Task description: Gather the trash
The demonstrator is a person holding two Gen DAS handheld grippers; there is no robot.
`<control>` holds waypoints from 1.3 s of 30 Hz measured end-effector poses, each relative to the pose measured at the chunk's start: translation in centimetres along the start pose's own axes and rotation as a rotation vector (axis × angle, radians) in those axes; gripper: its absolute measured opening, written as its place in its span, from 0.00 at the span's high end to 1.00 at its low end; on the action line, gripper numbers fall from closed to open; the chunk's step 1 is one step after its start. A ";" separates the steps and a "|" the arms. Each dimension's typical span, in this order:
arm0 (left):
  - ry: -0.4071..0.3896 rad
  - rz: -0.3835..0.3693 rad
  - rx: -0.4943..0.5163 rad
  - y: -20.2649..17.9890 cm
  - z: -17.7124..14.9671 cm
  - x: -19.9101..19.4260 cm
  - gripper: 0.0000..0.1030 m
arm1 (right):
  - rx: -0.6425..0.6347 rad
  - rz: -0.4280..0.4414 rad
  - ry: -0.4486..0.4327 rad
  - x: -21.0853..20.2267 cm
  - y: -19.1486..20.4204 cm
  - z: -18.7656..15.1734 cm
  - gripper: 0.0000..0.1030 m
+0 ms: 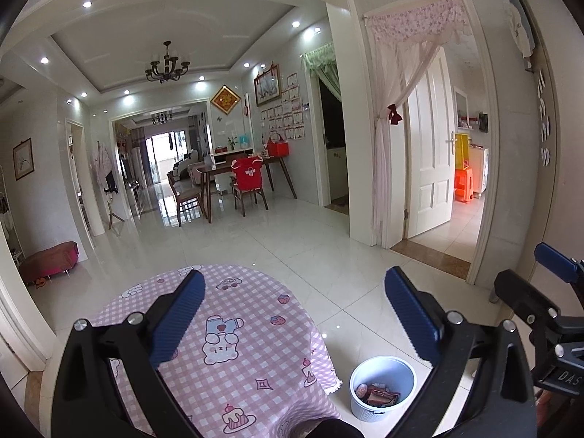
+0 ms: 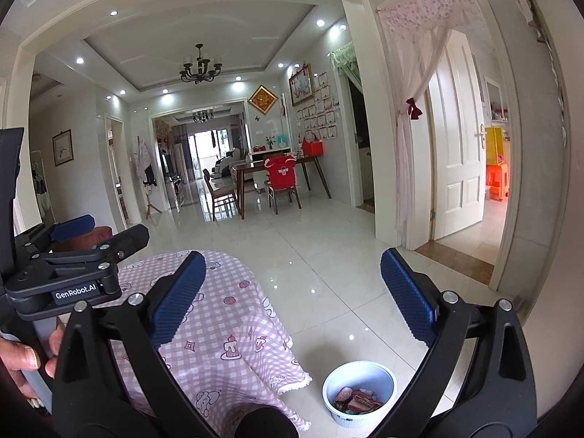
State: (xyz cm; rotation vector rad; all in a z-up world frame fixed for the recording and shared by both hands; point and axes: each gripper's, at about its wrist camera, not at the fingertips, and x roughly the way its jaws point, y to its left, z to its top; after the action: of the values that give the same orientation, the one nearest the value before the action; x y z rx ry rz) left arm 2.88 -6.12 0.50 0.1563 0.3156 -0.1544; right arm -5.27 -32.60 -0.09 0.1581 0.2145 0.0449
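Note:
A pale blue trash bin (image 1: 382,387) stands on the white tile floor beside a small table with a pink checked cloth (image 1: 233,346). Several wrappers (image 1: 377,394) lie inside the bin. The bin also shows in the right wrist view (image 2: 359,390), with the wrappers (image 2: 356,401) in it. My left gripper (image 1: 292,310) is open and empty, held above the table. My right gripper (image 2: 290,292) is open and empty, above the table's right edge (image 2: 255,328). The left gripper shows at the left of the right wrist view (image 2: 73,252), and the right gripper at the right of the left wrist view (image 1: 540,292).
A dining table with chairs (image 1: 233,182) stands far back across the tile floor. A white door (image 1: 430,146) with a pink curtain (image 1: 394,127) is open at the right. A red footstool (image 1: 49,261) sits at the left wall.

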 end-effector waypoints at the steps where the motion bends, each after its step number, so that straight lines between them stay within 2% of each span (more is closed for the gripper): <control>1: -0.003 0.004 0.000 0.1 0.0 -0.2 0.06 | -0.001 0.001 -0.003 -0.3 0.1 -0.2 0.08; 15: -0.023 0.019 -0.004 0.1 0.2 -2.1 0.06 | -0.008 0.019 -0.017 -1.5 0.8 0.1 0.08; 39: -0.025 0.025 -0.007 0.3 0.3 -2.4 0.06 | 0.009 0.012 -0.015 -1.5 0.1 -0.2 0.08</control>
State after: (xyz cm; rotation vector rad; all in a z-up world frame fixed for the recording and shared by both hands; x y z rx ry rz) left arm 0.81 -5.56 1.62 0.1511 0.2893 -0.1299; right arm -6.79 -32.59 0.05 0.1686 0.1985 0.0548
